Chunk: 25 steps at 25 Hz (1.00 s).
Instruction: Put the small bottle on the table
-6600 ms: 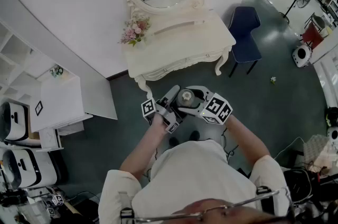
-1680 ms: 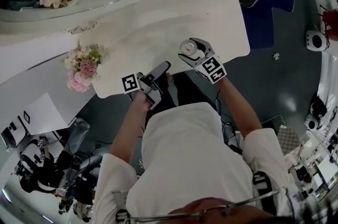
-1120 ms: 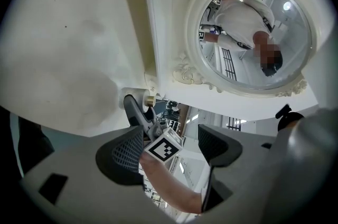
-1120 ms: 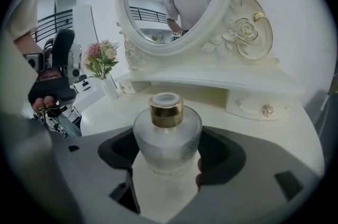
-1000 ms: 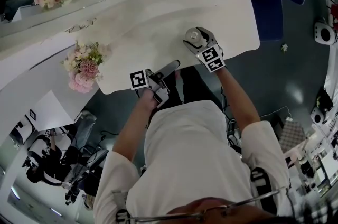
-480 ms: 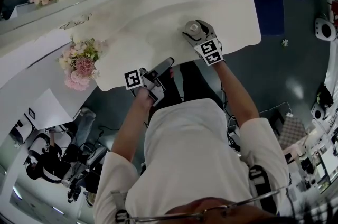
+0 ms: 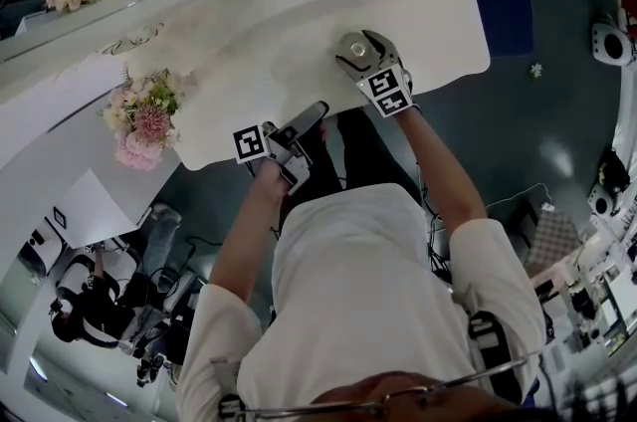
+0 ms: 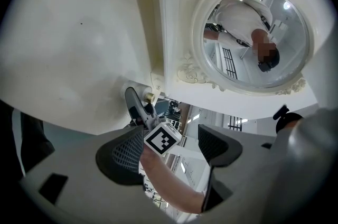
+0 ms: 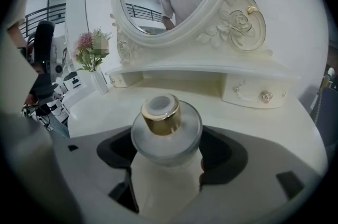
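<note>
1. Head view: the right gripper (image 7: 358, 45) holds the small bottle (image 7: 350, 53) over the table (image 7: 279, 2), near its front edge; the bottle's base is hidden.
2. Left gripper view: the left gripper (image 8: 170, 151) gapes wide, holding nothing.
3. Right gripper view: the jaws clamp the bottle's frosted body; contact with the tabletop is unclear.

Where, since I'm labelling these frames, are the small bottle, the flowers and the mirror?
small bottle (image 9: 161, 122), right gripper view, gold cap.
flowers (image 7: 147, 123), head view, pink bloom.
mirror (image 9: 148, 6), right gripper view, glass pane.
</note>
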Available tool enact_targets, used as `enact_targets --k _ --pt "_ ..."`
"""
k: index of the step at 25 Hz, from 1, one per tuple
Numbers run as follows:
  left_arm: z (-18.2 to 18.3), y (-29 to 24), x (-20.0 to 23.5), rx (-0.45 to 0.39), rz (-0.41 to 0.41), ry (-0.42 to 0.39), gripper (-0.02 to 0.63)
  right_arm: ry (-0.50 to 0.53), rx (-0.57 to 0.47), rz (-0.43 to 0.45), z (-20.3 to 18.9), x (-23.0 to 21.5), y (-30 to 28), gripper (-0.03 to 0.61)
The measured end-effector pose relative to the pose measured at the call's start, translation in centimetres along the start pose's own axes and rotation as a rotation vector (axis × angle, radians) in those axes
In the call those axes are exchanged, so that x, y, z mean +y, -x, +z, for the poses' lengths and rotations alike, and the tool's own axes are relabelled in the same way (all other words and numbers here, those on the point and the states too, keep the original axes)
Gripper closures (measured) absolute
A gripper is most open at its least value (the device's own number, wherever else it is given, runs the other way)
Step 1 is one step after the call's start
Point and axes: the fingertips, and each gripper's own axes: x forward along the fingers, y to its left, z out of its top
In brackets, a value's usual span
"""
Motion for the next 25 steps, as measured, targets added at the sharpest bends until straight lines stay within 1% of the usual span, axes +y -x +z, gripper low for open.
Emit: enact_targets --k 2,5,9,12,15,16,19,21,23,25 --pt "0.1 -0.2 0.0 0.004 -0.004 0.000 0.291 -0.008 -0.001 -0.001 -0.1 -0.1 -0.1 0.219" --pt "0.2 -0.5 0.1 0.005 -0.008 -0.002 0.291 -0.014 0.009 0.003 -0.4 -0.1 -0.1 0.187" --pt "0.3 -1.0 -0.3 0.018 -0.014 -0.019 0.291 -0.008 0.008 0.002 -0.2 0.0 0.8 0.183" --pt "-0.2 -1.2 -1.4 0.044 -0.016 -0.066 0.291 -0.008 -0.003 -0.002 0.5 0.3 2.5 0.184" --pt "-1.7 -1.6 -3.4 0.059 -0.015 -0.119 0.291 -0.032 -0.025 -0.007 1.5 0.7 6.0 0.187" --pt "-2.1 -2.0 -4.3 0.063 -0.020 -0.141 0.291 -0.038 -0.039 -0.012 2.2 0.4 7.3 0.198" --pt "-2.1 -3.1 -6.4 0.074 -0.023 -0.244 0.293 -0.034 -0.072 -0.054 3.9 -1.2 10.2 0.241" --pt "-1.4 -3.0 -7.0 0.085 0.006 -0.357 0.293 -0.044 -0.077 -0.085 4.8 -2.0 11.3 0.272" --pt "-0.9 -2.4 -7.2 0.095 0.048 -0.483 0.293 -0.083 -0.082 -0.091 5.6 -2.1 12.7 0.313" --pt "-0.6 -1.8 -7.8 0.073 0.069 -0.583 0.295 -0.120 -0.095 -0.087 6.2 -2.2 14.7 0.349"
